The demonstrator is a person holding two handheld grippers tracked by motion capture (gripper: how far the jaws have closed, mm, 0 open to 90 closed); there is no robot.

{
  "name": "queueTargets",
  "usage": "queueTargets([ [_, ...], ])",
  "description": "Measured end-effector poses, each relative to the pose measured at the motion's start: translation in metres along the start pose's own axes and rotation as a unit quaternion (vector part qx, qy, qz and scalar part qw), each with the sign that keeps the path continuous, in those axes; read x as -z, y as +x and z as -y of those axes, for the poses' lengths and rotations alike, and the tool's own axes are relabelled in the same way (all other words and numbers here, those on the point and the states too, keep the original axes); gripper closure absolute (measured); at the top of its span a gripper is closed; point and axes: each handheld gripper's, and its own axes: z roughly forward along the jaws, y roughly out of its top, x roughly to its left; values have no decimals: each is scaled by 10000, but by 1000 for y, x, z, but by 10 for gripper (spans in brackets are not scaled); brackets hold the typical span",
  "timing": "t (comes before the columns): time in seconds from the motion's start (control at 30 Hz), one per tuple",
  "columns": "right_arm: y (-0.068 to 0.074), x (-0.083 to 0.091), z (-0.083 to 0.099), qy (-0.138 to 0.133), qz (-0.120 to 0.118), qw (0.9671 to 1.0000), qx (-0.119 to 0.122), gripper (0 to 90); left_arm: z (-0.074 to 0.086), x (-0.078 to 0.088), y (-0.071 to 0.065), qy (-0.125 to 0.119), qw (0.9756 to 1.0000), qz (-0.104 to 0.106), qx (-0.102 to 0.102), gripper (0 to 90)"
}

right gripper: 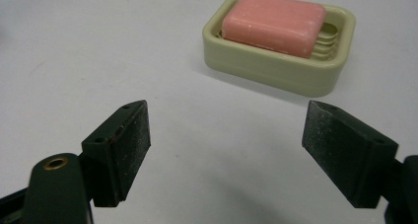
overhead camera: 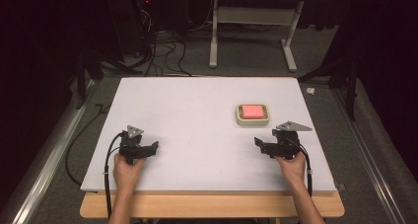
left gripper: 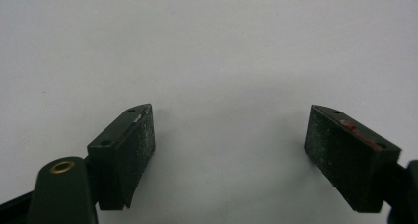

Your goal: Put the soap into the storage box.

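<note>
The pink soap (right gripper: 274, 22) sits in its dish (right gripper: 276, 66), just ahead of the right gripper (right gripper: 224, 145). Its jaws are wide apart with nothing between them. The left gripper (left gripper: 229, 150) is wide apart too, over bare table (left gripper: 207, 46). Nothing is picked up yet.

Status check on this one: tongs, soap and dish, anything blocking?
Left tongs open, empty, over bare table. Right tongs open, empty, short of dish. Pink soap lies in dish. Nothing blocking.

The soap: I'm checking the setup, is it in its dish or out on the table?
In. The pink soap lies inside the dish, on its ridges.
</note>
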Motion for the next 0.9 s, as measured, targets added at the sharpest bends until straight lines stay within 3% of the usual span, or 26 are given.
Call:
queueTargets([
  [0.37, 9, -18, 2, 194, -90, 9996, 176, 191, 0, 0, 0, 1, 10000, 2, 1, 200],
  [0.9, 13, -37, 10, 425, -50, 9988, 218, 194, 0, 0, 0, 1, 10000, 1, 1, 201],
])
